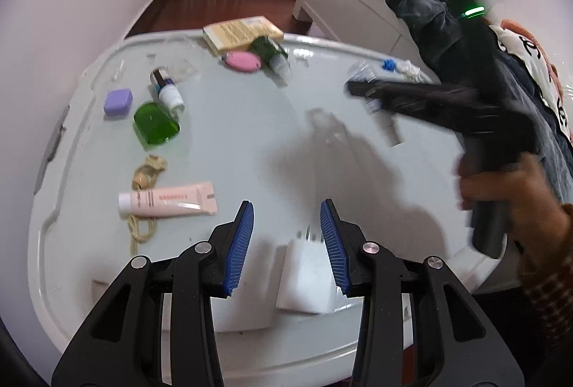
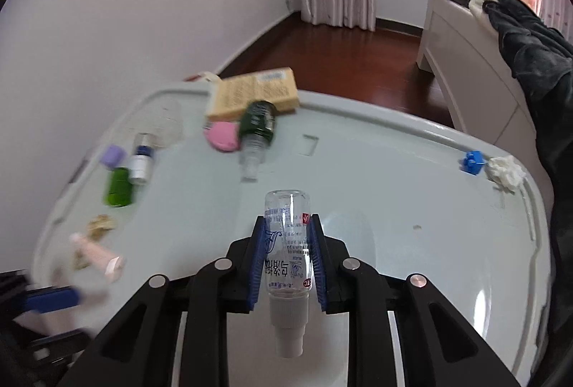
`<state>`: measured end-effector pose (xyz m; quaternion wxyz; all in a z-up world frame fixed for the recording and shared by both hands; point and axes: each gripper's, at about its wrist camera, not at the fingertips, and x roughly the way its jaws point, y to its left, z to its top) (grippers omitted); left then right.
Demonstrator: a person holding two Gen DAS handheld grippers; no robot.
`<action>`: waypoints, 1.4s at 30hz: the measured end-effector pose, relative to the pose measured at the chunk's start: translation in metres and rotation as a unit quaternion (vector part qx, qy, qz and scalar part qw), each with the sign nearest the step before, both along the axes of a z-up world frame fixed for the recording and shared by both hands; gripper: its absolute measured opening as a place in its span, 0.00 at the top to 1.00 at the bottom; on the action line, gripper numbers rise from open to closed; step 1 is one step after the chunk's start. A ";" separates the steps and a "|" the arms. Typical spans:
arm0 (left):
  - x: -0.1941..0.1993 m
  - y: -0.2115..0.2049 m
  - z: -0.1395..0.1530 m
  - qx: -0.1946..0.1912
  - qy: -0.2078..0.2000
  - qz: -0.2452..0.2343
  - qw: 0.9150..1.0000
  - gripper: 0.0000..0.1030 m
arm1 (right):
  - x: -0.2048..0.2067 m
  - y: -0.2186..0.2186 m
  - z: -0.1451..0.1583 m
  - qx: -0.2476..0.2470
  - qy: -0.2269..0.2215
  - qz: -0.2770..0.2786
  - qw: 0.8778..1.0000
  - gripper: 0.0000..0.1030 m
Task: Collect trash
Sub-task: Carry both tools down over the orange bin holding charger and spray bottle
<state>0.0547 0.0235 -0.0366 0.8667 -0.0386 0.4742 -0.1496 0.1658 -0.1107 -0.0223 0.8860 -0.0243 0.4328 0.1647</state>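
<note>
My right gripper (image 2: 286, 225) is shut on a clear spray bottle (image 2: 288, 243), white cap toward the camera, held above the white table (image 2: 394, 190). In the left wrist view the right gripper (image 1: 358, 89) shows blurred over the table's far right, the bottle (image 1: 379, 114) hanging from it. My left gripper (image 1: 286, 211) is open and empty above the near table edge, over a white charger plug (image 1: 304, 276). A crumpled white tissue (image 2: 505, 172) lies at the far right edge.
On the table: green bottle (image 1: 270, 52), yellow box (image 1: 240, 32), pink case (image 1: 241, 61), small vial (image 1: 166, 89), green container (image 1: 155, 123), purple box (image 1: 118, 102), pink tube (image 1: 168, 202), beige cord (image 1: 143, 204), blue piece (image 2: 472, 163). A bed (image 2: 465, 57) with dark clothes stands right.
</note>
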 end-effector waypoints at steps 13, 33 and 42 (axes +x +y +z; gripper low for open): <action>-0.029 -0.039 -0.024 0.063 0.010 -0.079 0.995 0.48 | -0.102 -0.036 0.034 0.066 0.003 0.005 0.998 0.77; -0.135 -0.050 -0.019 0.042 0.035 -0.066 0.996 0.62 | -0.208 -0.037 0.033 0.091 0.027 0.012 0.995 0.77; -0.192 -0.061 -0.047 0.055 0.087 -0.088 0.991 0.62 | -0.286 -0.039 -0.043 0.096 0.137 -0.009 0.986 0.77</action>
